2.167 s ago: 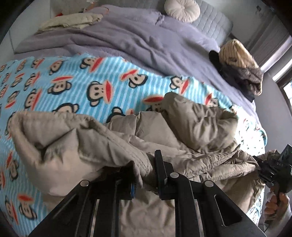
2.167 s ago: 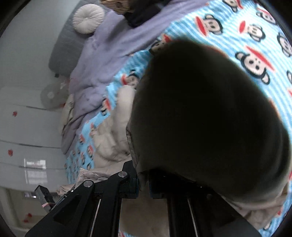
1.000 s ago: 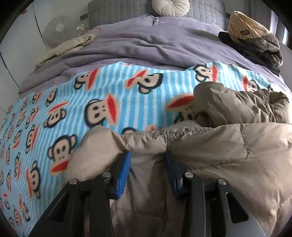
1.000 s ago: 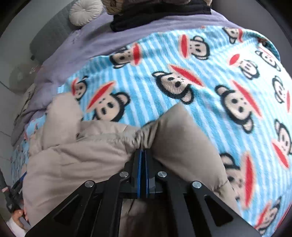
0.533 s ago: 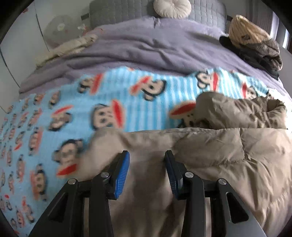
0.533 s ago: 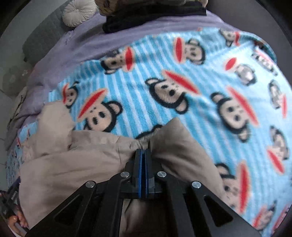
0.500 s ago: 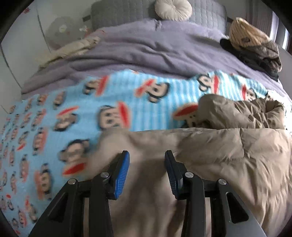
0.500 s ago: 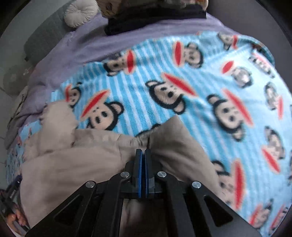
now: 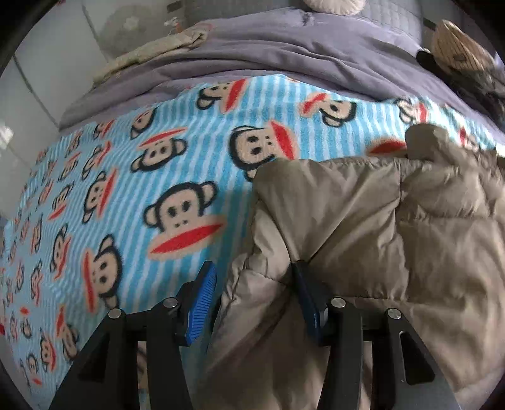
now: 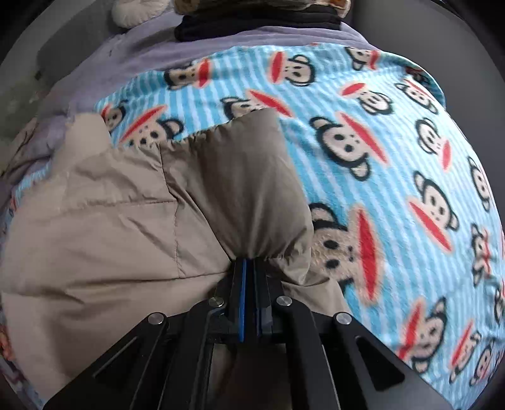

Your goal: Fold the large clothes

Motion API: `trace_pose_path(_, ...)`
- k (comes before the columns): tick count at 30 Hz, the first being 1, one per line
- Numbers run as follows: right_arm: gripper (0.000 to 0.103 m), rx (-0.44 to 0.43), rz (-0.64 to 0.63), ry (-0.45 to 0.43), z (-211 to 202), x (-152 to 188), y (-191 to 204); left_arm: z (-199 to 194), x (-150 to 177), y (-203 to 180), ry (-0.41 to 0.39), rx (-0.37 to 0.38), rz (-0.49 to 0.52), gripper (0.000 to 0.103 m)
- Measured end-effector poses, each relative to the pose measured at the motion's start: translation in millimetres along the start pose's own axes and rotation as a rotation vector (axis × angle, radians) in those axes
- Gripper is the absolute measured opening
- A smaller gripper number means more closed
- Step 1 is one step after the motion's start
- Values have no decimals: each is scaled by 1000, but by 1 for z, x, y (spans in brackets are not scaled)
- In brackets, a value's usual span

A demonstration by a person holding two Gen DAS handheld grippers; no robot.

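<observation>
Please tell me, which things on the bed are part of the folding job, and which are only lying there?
Part of the job:
- beige jacket
- left gripper, jaws opening
- right gripper, clamped on the jacket

Only lying there:
- monkey blanket
- purple duvet
- round cushion
- clothes pile

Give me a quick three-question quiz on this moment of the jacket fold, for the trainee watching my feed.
1. True or false: the right tongs are pinched shut on the beige puffer jacket.
2. The left tongs' jaws are: A) clamped tight on the jacket, B) opening, with a jacket edge loose between them, C) holding the monkey blanket.
3. Fill in: the jacket lies on a blue striped blanket printed with ____.

Key: 1 true; 2 B; 3 monkeys.
</observation>
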State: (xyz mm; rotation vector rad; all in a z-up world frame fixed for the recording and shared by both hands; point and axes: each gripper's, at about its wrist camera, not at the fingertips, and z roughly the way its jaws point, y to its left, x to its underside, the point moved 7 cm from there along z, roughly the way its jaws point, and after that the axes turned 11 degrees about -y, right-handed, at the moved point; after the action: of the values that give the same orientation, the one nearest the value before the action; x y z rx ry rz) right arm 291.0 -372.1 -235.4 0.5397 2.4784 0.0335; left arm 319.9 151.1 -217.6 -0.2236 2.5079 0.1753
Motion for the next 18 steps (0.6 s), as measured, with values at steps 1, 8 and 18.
trace_pose_path(1,5,-22,25,-2,-8,-1,-1,-7,1,4,5,8,-16,52)
trace_pose_path(8,5,-126,148,24,-68,30,4,-64,25,15,29,58,-23,52)
trace_pose_path(18,5,-222,232,150,-104,112,29,-116,89,1,71,120,-62,101)
